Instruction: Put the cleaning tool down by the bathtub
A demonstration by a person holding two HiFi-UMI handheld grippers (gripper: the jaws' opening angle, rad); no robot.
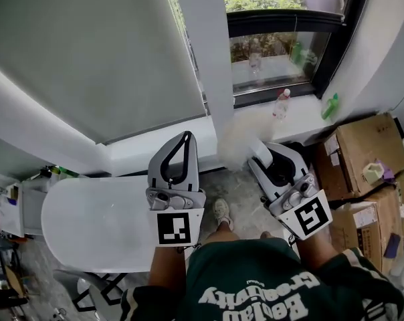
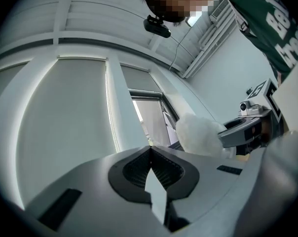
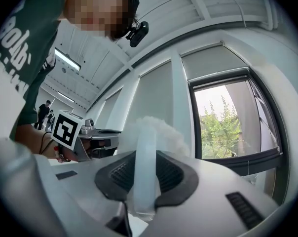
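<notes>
The cleaning tool is a fluffy white duster on a pale handle. My right gripper is shut on that handle, and the fluffy head sticks out past its tips, held in the air in front of the window wall. My left gripper hangs beside it on the left, its jaws closed together with nothing between them. The white bathtub lies below and to the left of the left gripper. In the left gripper view the duster shows at the right.
A window sill at the back carries a clear bottle and a green bottle. Cardboard boxes are stacked on the floor at the right. The person's shoe stands on the tiled floor between the grippers.
</notes>
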